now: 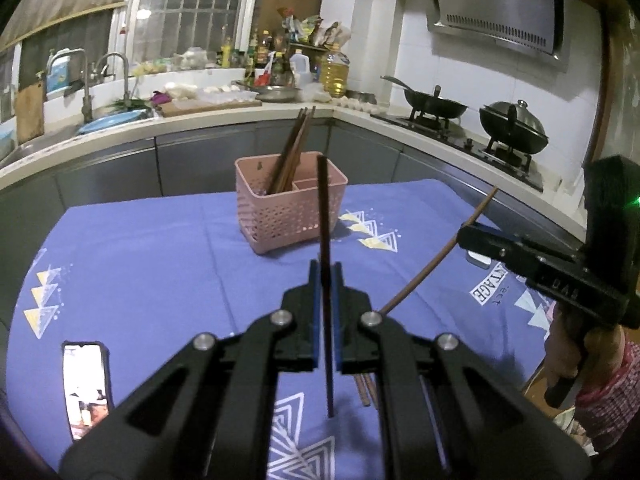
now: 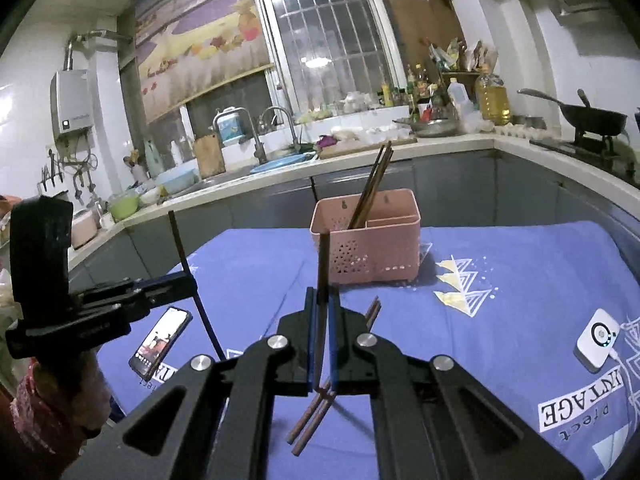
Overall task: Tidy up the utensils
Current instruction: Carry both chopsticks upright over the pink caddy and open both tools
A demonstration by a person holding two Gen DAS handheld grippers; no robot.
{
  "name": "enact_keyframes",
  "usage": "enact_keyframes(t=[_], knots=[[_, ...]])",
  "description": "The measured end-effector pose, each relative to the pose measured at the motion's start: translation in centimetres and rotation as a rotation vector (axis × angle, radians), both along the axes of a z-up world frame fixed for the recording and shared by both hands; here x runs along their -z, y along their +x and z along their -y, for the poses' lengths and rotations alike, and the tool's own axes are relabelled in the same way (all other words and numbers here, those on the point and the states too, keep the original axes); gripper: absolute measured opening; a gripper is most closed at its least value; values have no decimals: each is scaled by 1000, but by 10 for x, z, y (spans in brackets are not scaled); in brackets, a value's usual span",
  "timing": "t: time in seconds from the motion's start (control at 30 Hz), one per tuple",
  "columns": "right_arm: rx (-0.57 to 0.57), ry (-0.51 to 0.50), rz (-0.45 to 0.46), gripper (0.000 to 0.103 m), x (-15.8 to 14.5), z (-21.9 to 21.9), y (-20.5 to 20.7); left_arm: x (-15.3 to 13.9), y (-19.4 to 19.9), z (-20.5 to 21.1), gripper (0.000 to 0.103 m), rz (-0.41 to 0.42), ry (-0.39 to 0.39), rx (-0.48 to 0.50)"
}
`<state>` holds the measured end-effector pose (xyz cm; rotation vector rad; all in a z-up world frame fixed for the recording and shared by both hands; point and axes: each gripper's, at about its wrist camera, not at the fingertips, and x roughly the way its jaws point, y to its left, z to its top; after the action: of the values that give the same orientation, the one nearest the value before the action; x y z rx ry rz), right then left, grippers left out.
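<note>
A pink perforated utensil basket (image 1: pixel 291 208) (image 2: pixel 366 238) stands at the far side of the blue tablecloth with several brown chopsticks (image 1: pixel 292 152) (image 2: pixel 374 184) upright in its left compartment. My left gripper (image 1: pixel 325 280) is shut on one dark chopstick (image 1: pixel 323 208), held upright in front of the basket. My right gripper (image 2: pixel 322 300) is shut on another dark chopstick (image 2: pixel 322 264), also upright; in the left wrist view that gripper (image 1: pixel 466 234) holds its chopstick (image 1: pixel 436 260) slanted at the right. Two chopsticks (image 2: pixel 312 420) (image 1: pixel 366 390) lie on the cloth under the grippers.
A phone (image 1: pixel 86 388) (image 2: pixel 160 342) lies on the cloth's left. A small white device (image 2: pixel 598 338) sits at the right. Behind the table runs a kitchen counter (image 1: pixel 120 132) with a sink, bottles and woks (image 1: pixel 434 104) on a stove.
</note>
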<state>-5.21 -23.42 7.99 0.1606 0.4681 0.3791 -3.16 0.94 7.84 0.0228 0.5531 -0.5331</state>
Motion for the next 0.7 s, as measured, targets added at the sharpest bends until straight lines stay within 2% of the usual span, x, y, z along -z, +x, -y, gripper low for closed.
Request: enact_keyframes(t=[0.13,0.43,0.7], knots=[[-9,25,9,5,-5,3,1,-2,4,-1,4,-16,-13,4],[-8,33,42,5,-19,5,-3,-23,9,-5,4,39,-35,1],[-13,30,19,5,-17,2,1,-10,20,2,4,2,-18,9]])
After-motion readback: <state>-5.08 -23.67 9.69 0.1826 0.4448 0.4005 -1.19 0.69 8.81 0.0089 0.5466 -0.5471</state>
